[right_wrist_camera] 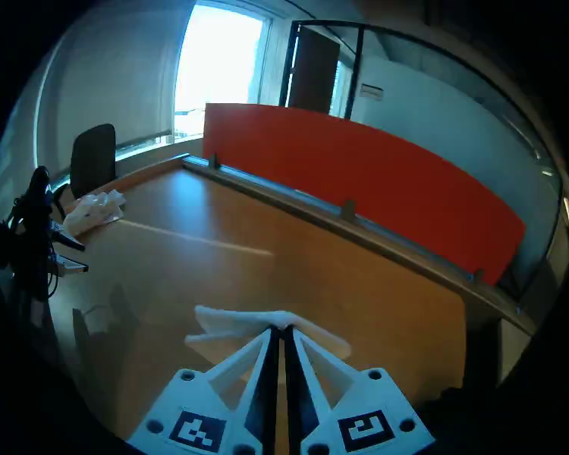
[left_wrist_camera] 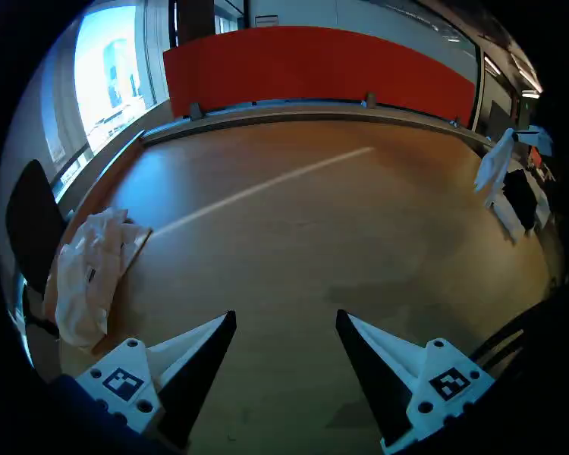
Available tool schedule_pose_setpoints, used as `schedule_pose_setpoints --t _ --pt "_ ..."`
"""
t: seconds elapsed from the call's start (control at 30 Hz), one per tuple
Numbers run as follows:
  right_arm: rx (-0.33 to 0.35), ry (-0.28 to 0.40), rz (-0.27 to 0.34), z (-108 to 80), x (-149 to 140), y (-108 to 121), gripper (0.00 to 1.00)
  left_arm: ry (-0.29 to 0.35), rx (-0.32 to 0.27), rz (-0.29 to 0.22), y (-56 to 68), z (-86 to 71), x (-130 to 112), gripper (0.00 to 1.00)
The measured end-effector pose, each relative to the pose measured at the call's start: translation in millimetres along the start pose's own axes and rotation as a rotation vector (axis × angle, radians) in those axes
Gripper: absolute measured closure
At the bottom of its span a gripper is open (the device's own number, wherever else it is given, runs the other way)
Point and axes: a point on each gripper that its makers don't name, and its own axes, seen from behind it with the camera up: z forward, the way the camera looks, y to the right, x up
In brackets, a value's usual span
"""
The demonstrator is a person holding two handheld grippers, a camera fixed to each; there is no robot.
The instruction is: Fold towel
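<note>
White cloth towel (right_wrist_camera: 231, 318) runs long-side left-to-right across my right gripper view, with the right gripper (right_wrist_camera: 282, 334) pinched on its near edge. Meanwhile my left gripper (left_wrist_camera: 284, 318) sits spread wide over the brown wooden table (left_wrist_camera: 300, 220).

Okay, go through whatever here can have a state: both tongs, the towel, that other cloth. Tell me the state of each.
Left tongs: open, nothing between them, over the wooden table.
Right tongs: shut, pinching the towel's edge.
Towel: held at one edge, loosely layered, not neatly folded.
White cloth pile: crumpled, lying at the table's corner, apart from both tongs.
</note>
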Motion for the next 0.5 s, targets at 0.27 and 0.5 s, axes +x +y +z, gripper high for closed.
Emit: schedule_pose_setpoints --t 0.27,0.5 --pt "-0.046 -0.004 0.018 -2.4 -2 38 0.95 -0.003 0.003 0.004 0.8 0.6 1 0.02" --pt "-0.076 -0.013 0.027 -2.1 -7 63 0.95 -0.006 0.004 0.009 2.7 2.0 3 0.02"
